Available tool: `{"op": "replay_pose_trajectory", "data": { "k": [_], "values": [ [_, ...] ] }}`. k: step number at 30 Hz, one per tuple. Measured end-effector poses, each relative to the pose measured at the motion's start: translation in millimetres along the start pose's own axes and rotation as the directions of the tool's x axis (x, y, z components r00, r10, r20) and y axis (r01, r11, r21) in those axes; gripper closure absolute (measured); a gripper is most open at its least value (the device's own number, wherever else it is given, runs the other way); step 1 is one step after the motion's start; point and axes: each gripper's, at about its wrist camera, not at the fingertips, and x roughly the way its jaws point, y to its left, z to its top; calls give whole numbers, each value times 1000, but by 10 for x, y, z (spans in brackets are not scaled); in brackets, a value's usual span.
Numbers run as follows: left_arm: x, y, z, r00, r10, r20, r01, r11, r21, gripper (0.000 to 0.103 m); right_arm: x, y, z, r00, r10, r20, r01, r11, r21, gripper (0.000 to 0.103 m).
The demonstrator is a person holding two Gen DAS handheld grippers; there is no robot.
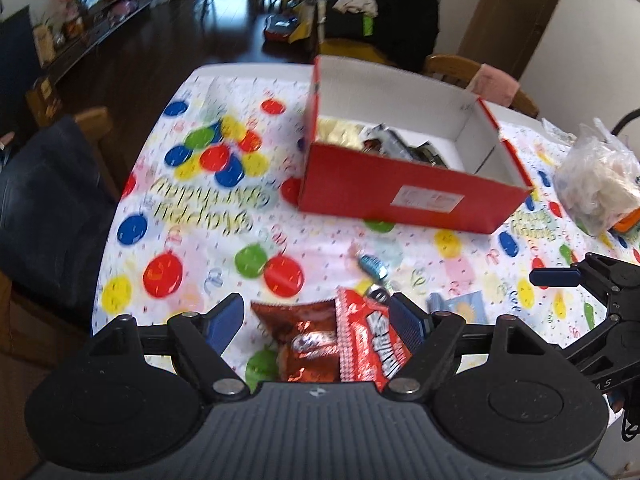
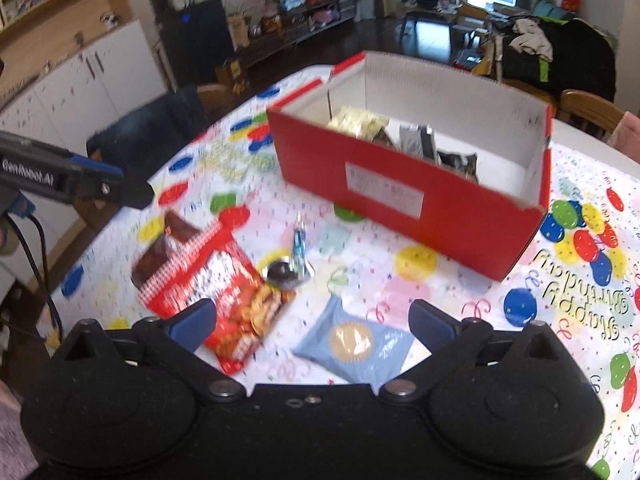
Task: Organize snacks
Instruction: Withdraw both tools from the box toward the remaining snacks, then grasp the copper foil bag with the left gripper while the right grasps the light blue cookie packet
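An open red box [image 1: 404, 192] [image 2: 400, 196] holds several snack packs on a balloon tablecloth. My left gripper [image 1: 320, 320] is open above a brown snack packet [image 1: 300, 332] and a red snack packet [image 1: 372, 344] that overlaps it. My right gripper [image 2: 312, 320] is open just above a light blue packet [image 2: 360, 352]. The red packet [image 2: 224, 292] and brown packet [image 2: 164, 252] lie to its left. A small blue candy [image 1: 372, 266] [image 2: 299, 244] and a dark round sweet [image 2: 280, 272] lie between the packets and the box.
A clear plastic bag [image 1: 600, 184] of items sits at the table's right side. Wooden chairs [image 2: 588, 112] stand around the table. The other gripper shows at the frame edge in each view [image 1: 592, 280] [image 2: 80, 184].
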Motion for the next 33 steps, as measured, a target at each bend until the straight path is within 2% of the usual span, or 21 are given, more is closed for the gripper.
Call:
{"op": "replay_pose_trajectory", "data": {
  "k": [11,17,21,24,26,33],
  "values": [
    [122,-46,-208,999,-16,-45,15,1000,-19,24,378,-13,-96,994,16,-108,-35,984,-174,3],
    [180,147,-274,998,7,-69,-14,995,-98,24,570,11,-135,989,-10,-148,-38,949,-312,11],
    [207,263,-313,996,19,-88,-32,989,-143,24,683,19,-143,986,-26,-163,-39,922,-384,21],
    [256,326,-347,993,35,-110,-53,985,-164,24,768,-26,-128,983,-26,-184,-50,918,-394,29],
    [278,352,-364,992,31,-121,-51,984,-168,24,786,-62,-107,982,-10,-188,-64,920,-388,30],
    [400,218,-344,990,34,-135,-46,995,-89,24,796,-123,-77,982,25,-190,-95,924,-369,35]
  ]
}}
